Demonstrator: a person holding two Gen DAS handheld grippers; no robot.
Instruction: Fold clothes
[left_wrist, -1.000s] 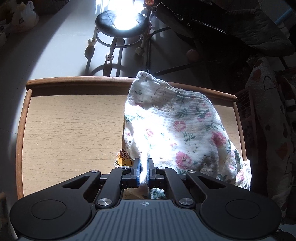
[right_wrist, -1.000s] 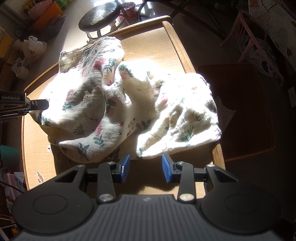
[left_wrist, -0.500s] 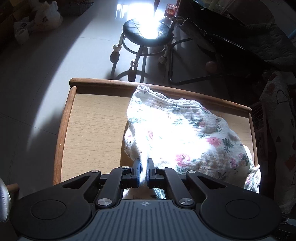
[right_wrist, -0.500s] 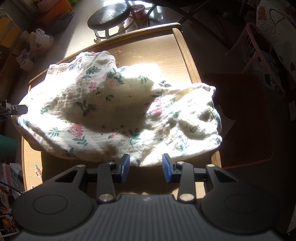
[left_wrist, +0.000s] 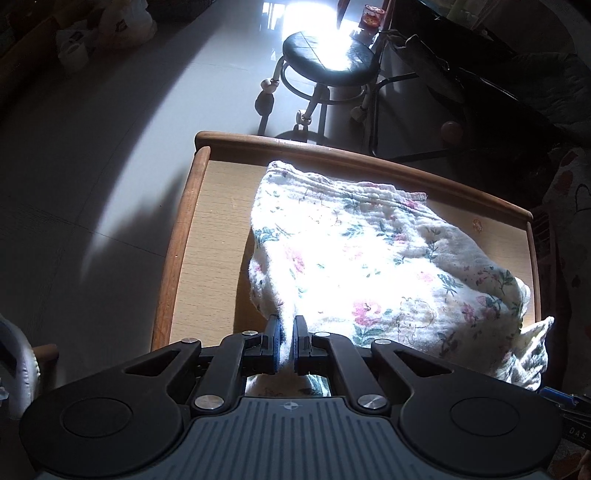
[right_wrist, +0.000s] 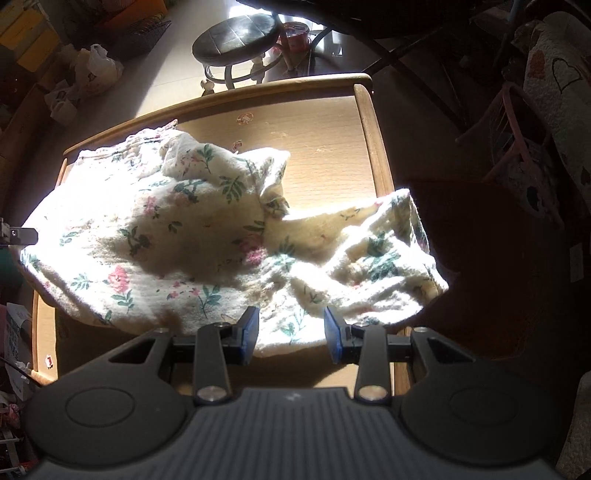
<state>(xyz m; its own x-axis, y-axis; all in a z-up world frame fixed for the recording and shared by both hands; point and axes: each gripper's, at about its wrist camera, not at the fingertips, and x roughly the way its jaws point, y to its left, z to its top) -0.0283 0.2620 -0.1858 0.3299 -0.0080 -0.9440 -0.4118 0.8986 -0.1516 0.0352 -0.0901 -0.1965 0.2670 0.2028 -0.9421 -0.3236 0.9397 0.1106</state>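
Floral garment (right_wrist: 177, 236) lying rumpled across desk (right_wrist: 325, 147), sagging over right edge. Left gripper (left_wrist: 286, 347) pinching its near-left hem; right gripper (right_wrist: 291, 334) gaping over near edge. Keeping hem taut, lowering evenly.

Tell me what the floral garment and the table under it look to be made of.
Floral garment: soft crinkled woven fabric, probably cotton gauze, matte; it puckers and slumps in loose folds. Table: pale wood-grain top, maybe laminate, with a darker, smooth raised wooden rim; the grain lines show.
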